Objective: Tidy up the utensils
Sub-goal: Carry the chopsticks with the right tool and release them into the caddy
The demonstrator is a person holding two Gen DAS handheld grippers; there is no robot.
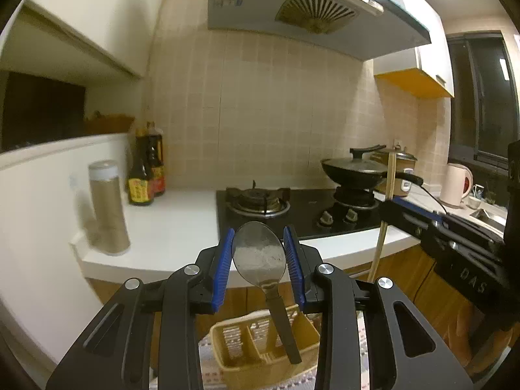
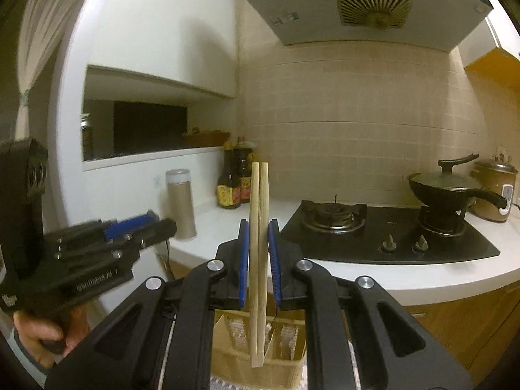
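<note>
My left gripper (image 1: 259,239) is shut on a metal spoon (image 1: 259,255), bowl up; its dark handle hangs down over a tan plastic utensil holder (image 1: 240,354) with several compartments. My right gripper (image 2: 259,227) is shut on a pair of wooden chopsticks (image 2: 259,214), held upright with their lower ends over the same holder (image 2: 286,370). The chopsticks (image 1: 385,227) and right gripper (image 1: 388,203) show at the right of the left wrist view. The left gripper (image 2: 156,224) shows at the left of the right wrist view.
A white counter (image 1: 182,227) carries a black gas hob (image 1: 292,208), a lidded black pan (image 1: 354,170), sauce bottles (image 1: 146,169) and a tall canister (image 1: 107,208). A rice cooker (image 2: 495,195) and white kettle (image 1: 455,183) stand at the right. A range hood (image 1: 308,9) hangs above.
</note>
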